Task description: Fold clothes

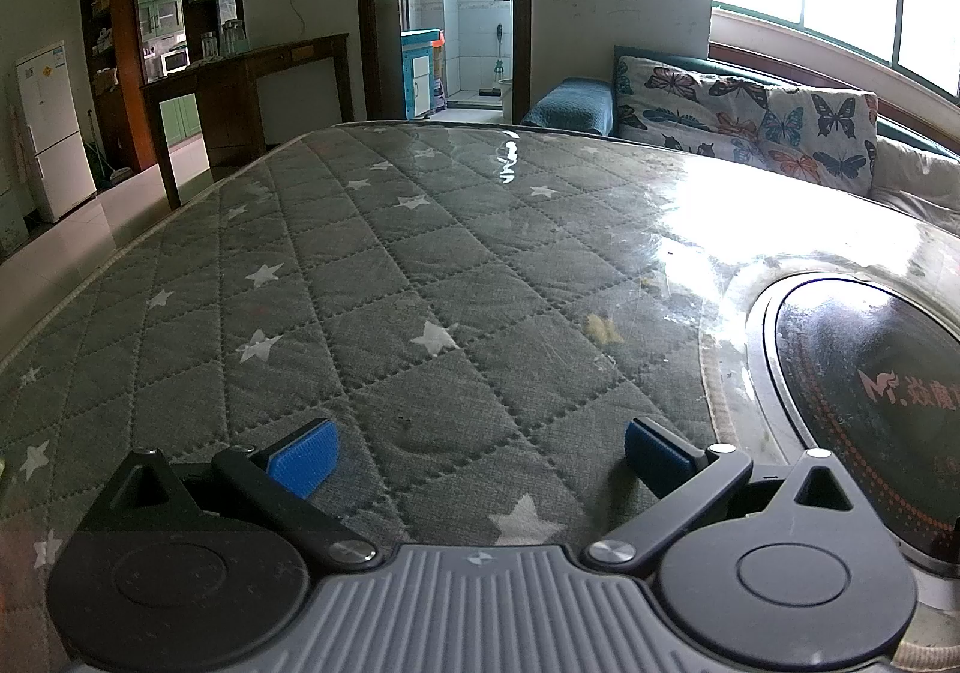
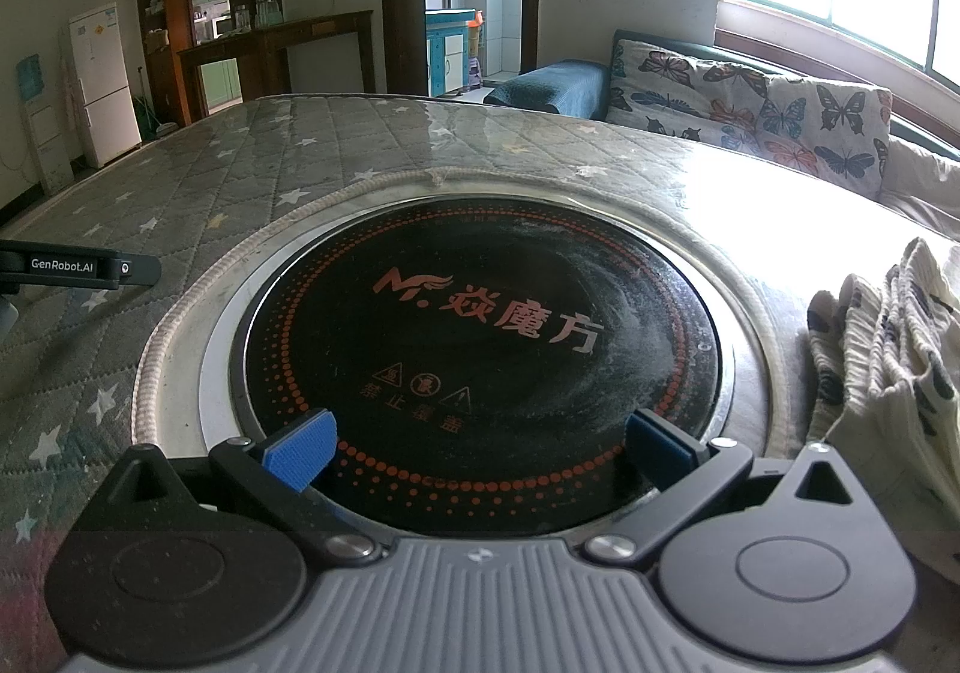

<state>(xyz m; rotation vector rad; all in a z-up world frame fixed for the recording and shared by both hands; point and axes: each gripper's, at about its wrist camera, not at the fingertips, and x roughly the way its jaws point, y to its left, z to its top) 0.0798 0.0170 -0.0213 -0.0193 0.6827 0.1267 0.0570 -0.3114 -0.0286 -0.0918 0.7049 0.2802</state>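
Clothes (image 2: pixel 888 349) lay in a crumpled cream heap, printed with small dark shapes, at the right edge of the right wrist view, resting on the table just beside the round black cooktop (image 2: pixel 480 337) set into its middle. The ribbed, gathered band showing along the near side of the heap looked like a waistband or cuff, and that seemed the sensible place to pinch, since thin fabric of this kind would probably be light, limp and prone to slide and bunch on the glossy clear cover over the table. None of the garment showed in the left wrist view. The right gripper (image 2: pixel 480 448) hovered low over the cooktop with its blue pads spread wide and nothing between them, the heap off to its right. The left gripper (image 1: pixel 480 448) was likewise spread wide and empty above the grey star-patterned quilted cover (image 1: pixel 372 277), in the lower middle of its frame, with the cooktop at lower right. Beyond the table stood a butterfly-print cushion (image 1: pixel 750 120) at upper right, under a bright window.
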